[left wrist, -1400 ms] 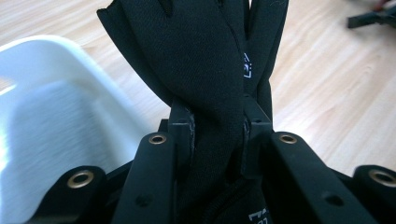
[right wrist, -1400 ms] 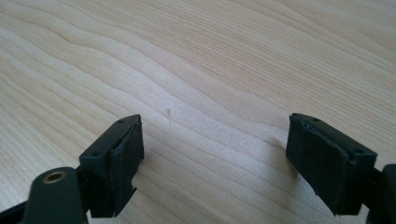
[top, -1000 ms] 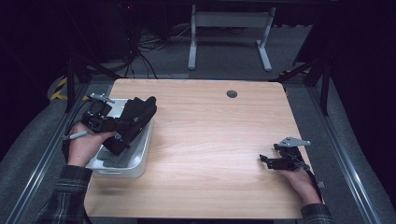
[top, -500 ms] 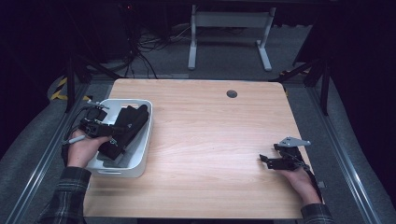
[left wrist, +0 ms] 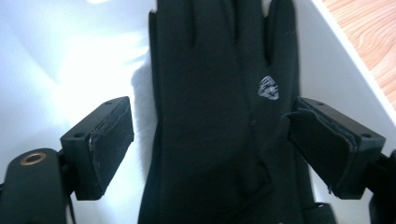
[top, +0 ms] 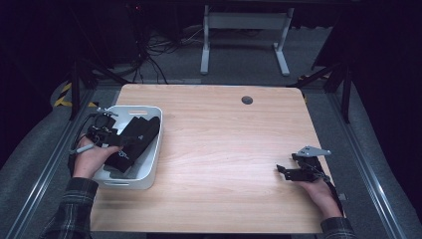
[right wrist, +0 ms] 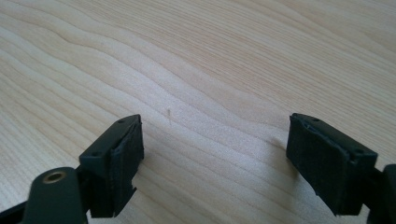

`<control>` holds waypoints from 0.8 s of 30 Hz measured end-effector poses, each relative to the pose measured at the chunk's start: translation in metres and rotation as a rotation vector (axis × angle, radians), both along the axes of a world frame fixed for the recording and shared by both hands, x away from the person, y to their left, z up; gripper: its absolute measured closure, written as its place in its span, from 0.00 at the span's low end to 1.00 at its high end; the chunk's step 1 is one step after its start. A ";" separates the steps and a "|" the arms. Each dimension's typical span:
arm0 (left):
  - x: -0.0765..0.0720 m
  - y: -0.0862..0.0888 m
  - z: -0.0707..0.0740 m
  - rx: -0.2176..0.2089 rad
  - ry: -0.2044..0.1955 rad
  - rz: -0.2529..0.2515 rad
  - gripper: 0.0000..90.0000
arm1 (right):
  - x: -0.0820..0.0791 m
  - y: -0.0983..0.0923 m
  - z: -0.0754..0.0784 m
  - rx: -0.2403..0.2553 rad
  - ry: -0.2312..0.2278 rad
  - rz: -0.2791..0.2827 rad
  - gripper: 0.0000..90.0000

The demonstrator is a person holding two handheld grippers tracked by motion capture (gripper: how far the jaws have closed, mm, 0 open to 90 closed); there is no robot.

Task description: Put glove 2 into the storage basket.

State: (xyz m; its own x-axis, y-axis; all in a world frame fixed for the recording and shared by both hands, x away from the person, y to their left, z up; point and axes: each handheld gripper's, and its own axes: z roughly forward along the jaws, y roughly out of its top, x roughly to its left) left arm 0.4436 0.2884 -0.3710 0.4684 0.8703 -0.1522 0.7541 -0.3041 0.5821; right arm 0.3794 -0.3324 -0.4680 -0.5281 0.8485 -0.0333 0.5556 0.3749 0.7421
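A black glove lies in the white bin at the table's left side. My left gripper reaches into the bin from the left. In the left gripper view the glove, with a small grey logo, lies flat on the bin's white floor between the jaws. The left gripper has just been opening, and its pads stand apart from the glove. My right gripper rests at the table's right front, and in its own view the right gripper is open over bare wood.
The wooden table has a round cable hole near its far edge. A white desk frame and cables stand on the floor beyond. Metal rails run along both sides.
The left hand has come down into the bin with the glove. Its jaws have spread and let the glove go, so it now lies flat. The right hand has kept still.
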 end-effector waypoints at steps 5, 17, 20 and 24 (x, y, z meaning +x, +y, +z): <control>-0.003 -0.005 0.012 0.008 -0.038 0.005 0.13 | 0.000 0.000 0.000 0.001 0.000 -0.002 0.22; -0.009 -0.041 0.033 -0.025 -0.103 -0.075 0.13 | 0.000 0.000 0.000 0.003 0.002 0.000 0.21; -0.010 -0.053 0.036 -0.028 -0.119 -0.099 0.13 | 0.000 0.000 0.000 0.002 0.002 0.000 0.21; -0.013 -0.071 0.039 -0.057 -0.138 -0.139 0.13 | 0.000 0.000 0.000 0.001 0.002 0.001 0.21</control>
State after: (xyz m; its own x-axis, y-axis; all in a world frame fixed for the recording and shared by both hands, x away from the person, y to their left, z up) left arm 0.4310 0.2175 -0.3321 0.6031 0.7878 -0.1254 0.6192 -0.3632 0.6961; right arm 0.3791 -0.3323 -0.4680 -0.5288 0.8482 -0.0309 0.5571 0.3743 0.7413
